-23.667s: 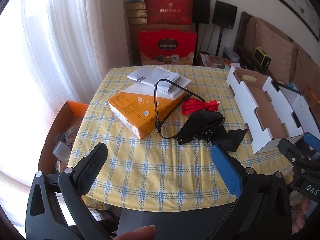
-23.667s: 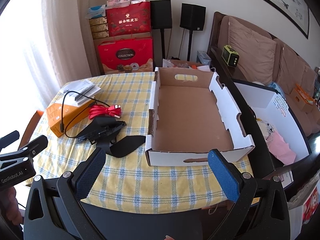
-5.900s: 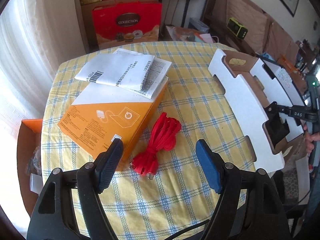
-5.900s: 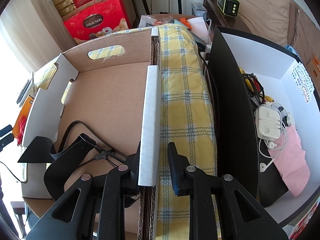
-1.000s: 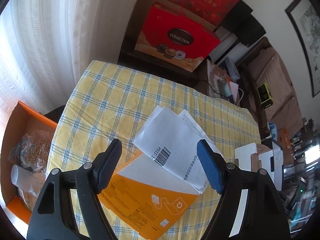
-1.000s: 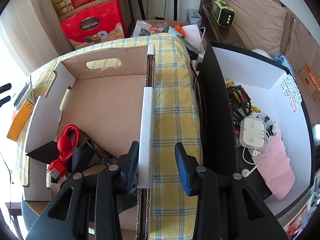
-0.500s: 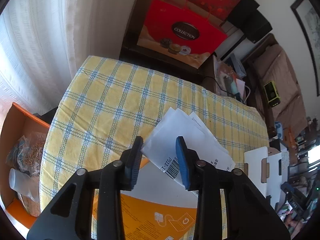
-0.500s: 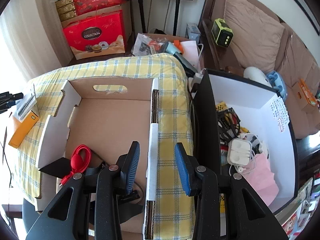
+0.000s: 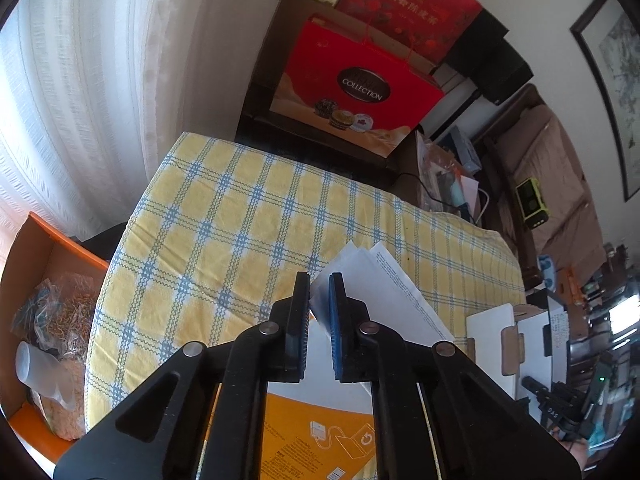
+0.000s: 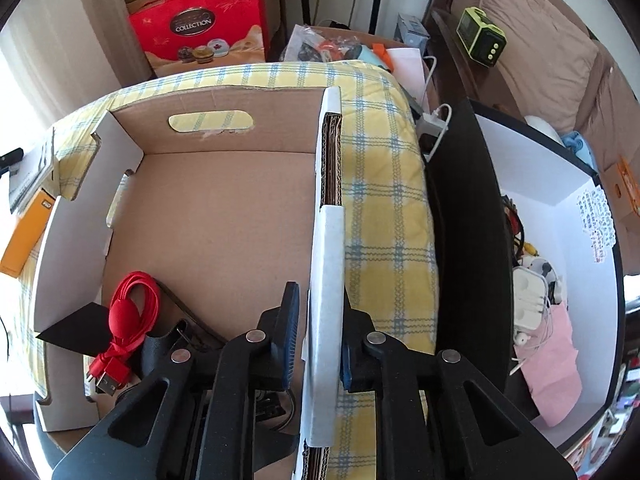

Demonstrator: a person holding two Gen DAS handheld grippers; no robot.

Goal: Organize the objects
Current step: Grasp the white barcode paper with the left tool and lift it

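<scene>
My left gripper [image 9: 319,280] hangs over the yellow checked table [image 9: 240,220]. Its jaws are closing on the near corner of the white papers [image 9: 384,292], which stands pinched between the pads. The papers lie on an orange box [image 9: 320,440]. My right gripper [image 10: 320,304] straddles the right wall [image 10: 328,248] of the open cardboard box [image 10: 224,220], jaws closing with the pads against that wall. Inside the box, at the near left, lie a coiled red cable [image 10: 132,312] and a black strap-like item [image 10: 160,352].
An orange bin [image 9: 36,280] with a plastic cup stands on the floor left of the table. Red gift bags [image 9: 356,88] stand behind it. A black-and-white open case [image 10: 560,240] with earphones and cables sits right of the table, beside a brown sofa.
The left jaws have come together from wide open onto the papers' corner. The right gripper has moved in nearer along the box wall and narrowed onto it.
</scene>
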